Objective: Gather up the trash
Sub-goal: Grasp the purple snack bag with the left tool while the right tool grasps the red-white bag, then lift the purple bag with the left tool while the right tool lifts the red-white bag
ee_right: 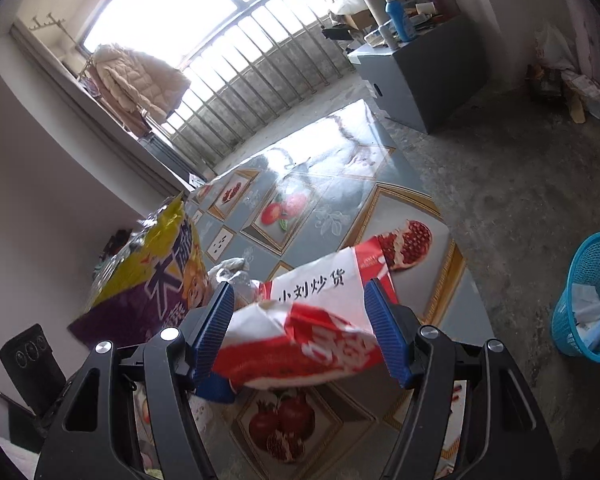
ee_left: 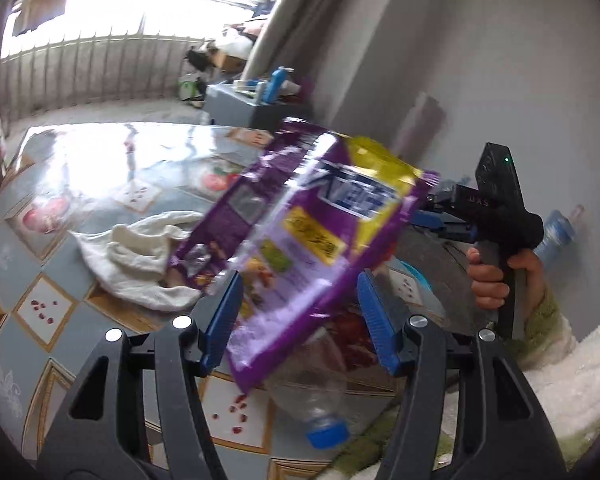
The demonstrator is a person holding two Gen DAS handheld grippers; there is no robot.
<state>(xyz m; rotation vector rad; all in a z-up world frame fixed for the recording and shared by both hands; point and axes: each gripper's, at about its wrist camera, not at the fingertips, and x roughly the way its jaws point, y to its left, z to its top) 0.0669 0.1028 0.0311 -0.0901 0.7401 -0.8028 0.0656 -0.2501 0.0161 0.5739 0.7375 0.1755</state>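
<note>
The glossy tiled surface (ee_right: pixel 332 184), printed with pomegranates and apples, fills most of both views. A crumpled white cloth (ee_left: pixel 136 264) and a clear plastic bottle with a blue cap (ee_left: pixel 316 400) lie on it. On the bare concrete floor, well apart from the surface, stands a turquoise mesh plastic waste basket (ee_right: pixel 592 292) with paper already inside.

The purple and yellow foil snack bag (ee_left: pixel 300 232) hangs off the surface between the left gripper's (ee_left: pixel 300 316) blue fingers (ee_left: pixel 222 316). They stand partly spread, and blur hides whether the pads press on it. The right gripper (ee_right: pixel 300 328) has its fingers (ee_right: pixel 214 328) set on either side of the red and white crumpled paper snack bag (ee_right: pixel 304 332). This bag sits in the air between them, so it appears pinched, loosely at best.

The step in hand looks like carrying both bags to the basket. Doing it well probably means firming each grip first, since both bags are light and slippery. It also means swinging clear of the bottle and letting go only over the basket's mouth.
</note>
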